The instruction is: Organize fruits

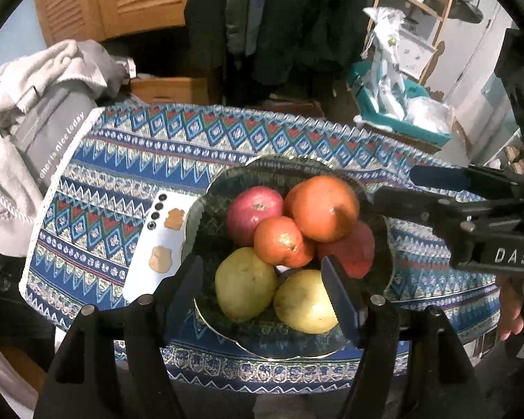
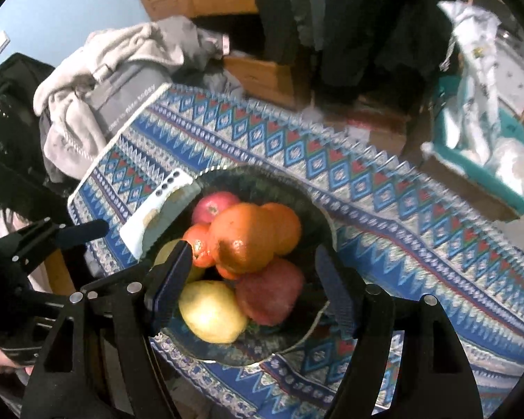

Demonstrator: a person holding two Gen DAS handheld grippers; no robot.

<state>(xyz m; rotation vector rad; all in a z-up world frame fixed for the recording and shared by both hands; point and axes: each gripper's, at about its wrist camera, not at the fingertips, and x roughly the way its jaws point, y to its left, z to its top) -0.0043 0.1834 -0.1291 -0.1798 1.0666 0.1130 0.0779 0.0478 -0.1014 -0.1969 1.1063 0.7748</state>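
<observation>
Both grippers hover over the bowl (image 1: 206, 216) on the worktop, left gripper (image 1: 262, 279) and right gripper (image 2: 251, 269) with jaws apart, empty, seemingly ready to pick from the piled fruits (image 1: 290, 241).

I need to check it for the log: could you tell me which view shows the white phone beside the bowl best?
The left wrist view: the white phone lies nearly whole, lenses and stickers visible. In the right wrist view the bowl rim partly covers it.
</observation>
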